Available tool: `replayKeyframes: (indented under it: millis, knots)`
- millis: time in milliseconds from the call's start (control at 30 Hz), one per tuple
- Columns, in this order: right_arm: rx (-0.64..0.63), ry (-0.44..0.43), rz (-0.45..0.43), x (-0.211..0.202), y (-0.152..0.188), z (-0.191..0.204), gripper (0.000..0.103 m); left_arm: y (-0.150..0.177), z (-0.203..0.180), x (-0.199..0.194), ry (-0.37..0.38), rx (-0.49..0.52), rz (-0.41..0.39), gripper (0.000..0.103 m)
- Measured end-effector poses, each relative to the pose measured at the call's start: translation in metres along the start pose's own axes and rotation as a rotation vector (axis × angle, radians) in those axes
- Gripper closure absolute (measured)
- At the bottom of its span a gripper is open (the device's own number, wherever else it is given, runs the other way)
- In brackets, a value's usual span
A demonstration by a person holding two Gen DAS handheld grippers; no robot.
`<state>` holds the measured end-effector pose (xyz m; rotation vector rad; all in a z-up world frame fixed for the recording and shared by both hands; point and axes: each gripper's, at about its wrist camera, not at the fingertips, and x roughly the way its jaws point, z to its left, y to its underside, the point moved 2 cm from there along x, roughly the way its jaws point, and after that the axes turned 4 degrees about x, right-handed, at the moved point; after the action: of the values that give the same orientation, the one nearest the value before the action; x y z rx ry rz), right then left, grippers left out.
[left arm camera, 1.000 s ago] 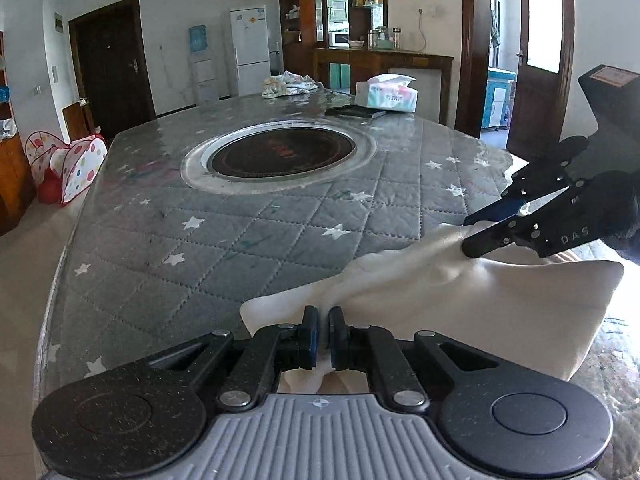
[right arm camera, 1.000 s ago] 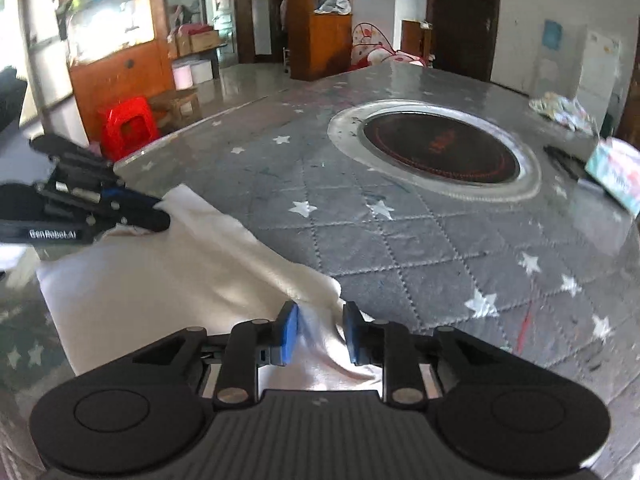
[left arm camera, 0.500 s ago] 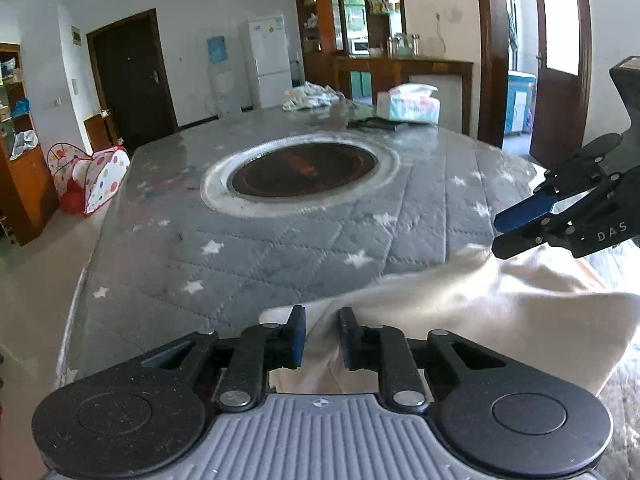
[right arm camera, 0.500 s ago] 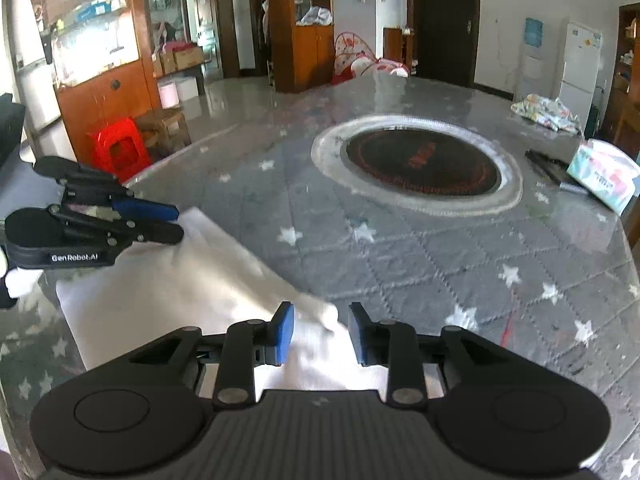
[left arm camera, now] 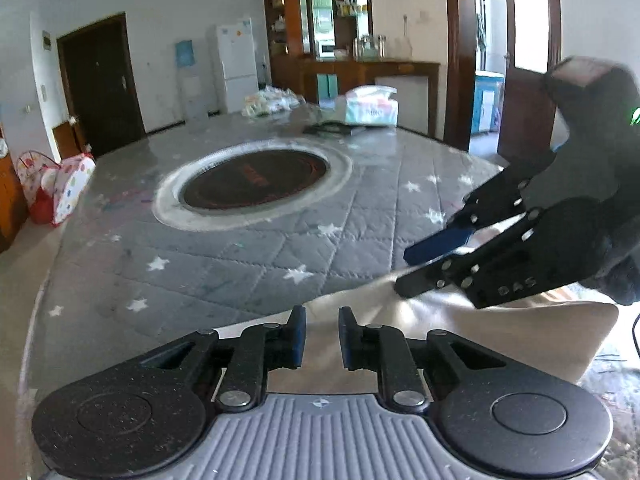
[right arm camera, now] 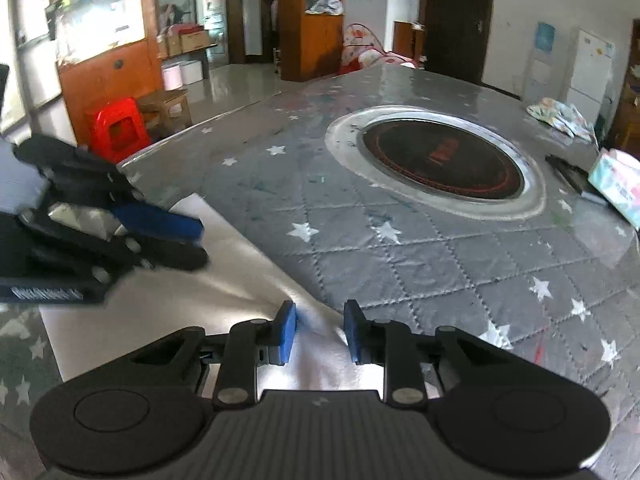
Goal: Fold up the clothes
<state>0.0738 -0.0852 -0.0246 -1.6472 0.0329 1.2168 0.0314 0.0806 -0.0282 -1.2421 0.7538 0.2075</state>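
The grey star-quilted table cover (left arm camera: 224, 264) lies bare from the near edge up to the round dark inset hotplate (left arm camera: 256, 180) at the centre, while a tissue pack (left arm camera: 371, 106), a flat black item (left arm camera: 334, 128) and a crumpled patterned cloth (left arm camera: 270, 102) crowd the far edge.

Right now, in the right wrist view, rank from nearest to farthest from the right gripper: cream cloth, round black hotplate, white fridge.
1. Cream cloth, under the right gripper.
2. Round black hotplate, table centre, ahead right.
3. White fridge, far right wall.
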Motion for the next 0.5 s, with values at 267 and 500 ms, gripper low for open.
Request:
replayKeyframes:
  millis: [267, 500]
  knots:
    - [0.039, -0.003, -0.012, -0.019, 0.004, -0.010, 0.074, -0.002, 0.008, 0.020, -0.006, -0.037, 0.039, 0.071]
    - [0.064, 0.039, 0.017, -0.044, 0.027, -0.026, 0.074, -0.005, 0.008, 0.021, 0.024, -0.038, 0.042, 0.089]
